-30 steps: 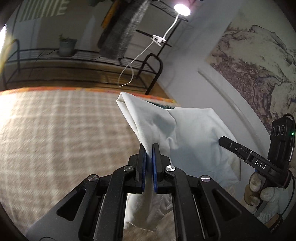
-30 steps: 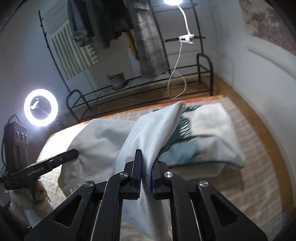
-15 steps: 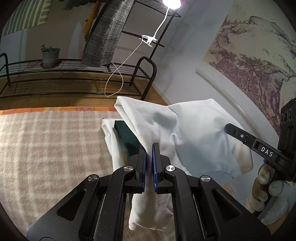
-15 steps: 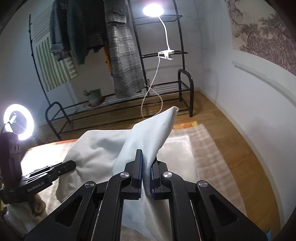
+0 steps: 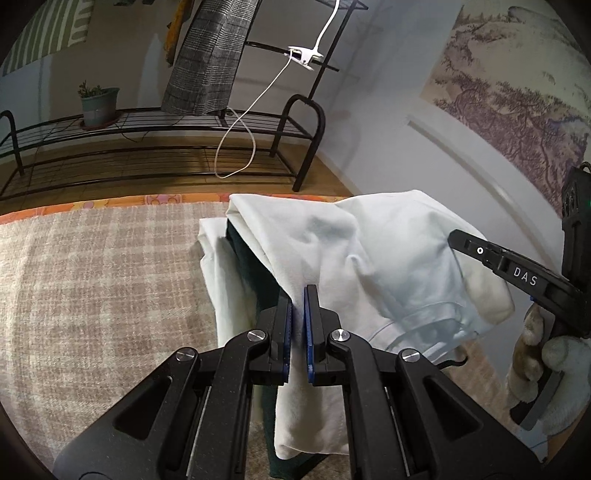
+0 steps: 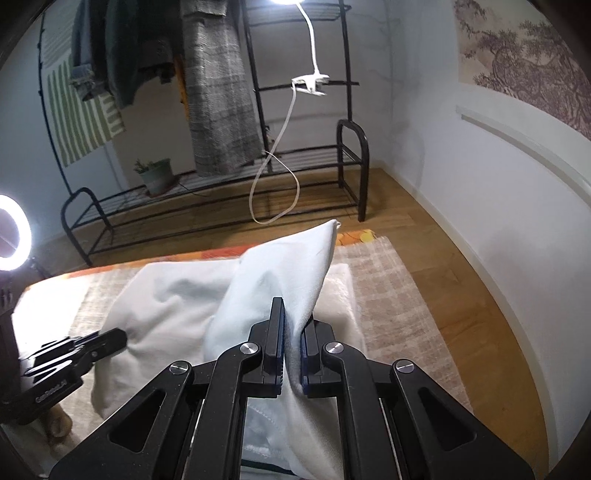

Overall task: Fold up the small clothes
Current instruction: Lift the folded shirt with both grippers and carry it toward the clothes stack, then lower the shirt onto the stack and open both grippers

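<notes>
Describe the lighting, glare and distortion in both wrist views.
Left wrist view: strong fisheye bending of the wall trim, dark vignette corners, even light on the white garment, no blown-out lamp. Right wrist view: glare from the ring light at the left edge and the clip lamp at the top; walls curve.

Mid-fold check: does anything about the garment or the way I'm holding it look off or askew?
Nothing damaged or spilled. The left gripper and right gripper each pinch the white garment, which hangs bunched and wrinkled rather than flat. A dark green panel shows inside the fold at its left edge, above the checked blanket.
</notes>
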A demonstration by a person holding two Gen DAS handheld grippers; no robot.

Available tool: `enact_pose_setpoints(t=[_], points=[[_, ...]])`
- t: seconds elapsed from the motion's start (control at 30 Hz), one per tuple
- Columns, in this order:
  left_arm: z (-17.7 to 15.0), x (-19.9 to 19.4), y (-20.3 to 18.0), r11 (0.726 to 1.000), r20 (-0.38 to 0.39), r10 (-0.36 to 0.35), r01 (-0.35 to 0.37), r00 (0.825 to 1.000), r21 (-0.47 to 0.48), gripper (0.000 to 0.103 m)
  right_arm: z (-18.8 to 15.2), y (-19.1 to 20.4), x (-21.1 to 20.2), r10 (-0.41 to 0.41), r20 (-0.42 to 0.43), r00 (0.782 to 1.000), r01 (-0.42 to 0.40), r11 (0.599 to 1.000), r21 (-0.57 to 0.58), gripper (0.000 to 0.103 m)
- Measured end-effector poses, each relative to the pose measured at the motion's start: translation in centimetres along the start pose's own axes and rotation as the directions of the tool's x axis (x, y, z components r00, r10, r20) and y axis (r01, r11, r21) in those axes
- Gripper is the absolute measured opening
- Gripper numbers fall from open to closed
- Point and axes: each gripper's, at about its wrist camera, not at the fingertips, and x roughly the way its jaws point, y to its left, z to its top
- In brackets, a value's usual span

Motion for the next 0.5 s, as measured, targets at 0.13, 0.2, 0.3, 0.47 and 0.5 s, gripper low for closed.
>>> enact_pose_setpoints(t=[0.13,0.2,0.3,0.47,0.5], points=[[0.0,-0.3,0.1,0.999,-0.004,0.038,-0.038,0.999,0.002,0.004,-0.6,0.0,0.6,-0.078,-0.041,0.996,0.076,0.996,-0.036,0.006],[0.0,-0.8,0.2,0.999,0.000,0.041,-0.041,0.999,0.010,0.004,-0.6,-0.1,0.3,-0.083,-0.044,0.996,0.081,0.996,-0.033,0.006],[0.1,-1.9,-0.1,0.998,0.018,0.053,-0.053,0.998,0.032,0.004,-0.5,-0.4,-0.3,-0.108,-0.028,0.994,0.107,0.994,-0.024,0.006],[-0.1,-4.3,-0.3,0.998,0.032,0.047,-0.048,0.998,0.035,0.004,-0.1,-0.5,-2.6,-0.094,-0.002,0.996,0.094,0.996,0.005,0.006],[-0.1,-4.9,-0.4,0.998,0.037,0.045,-0.046,0.998,0.035,0.004,-0.1,-0.2,-3.3,-0.093,0.005,0.996,0.093,0.996,0.002,0.006]])
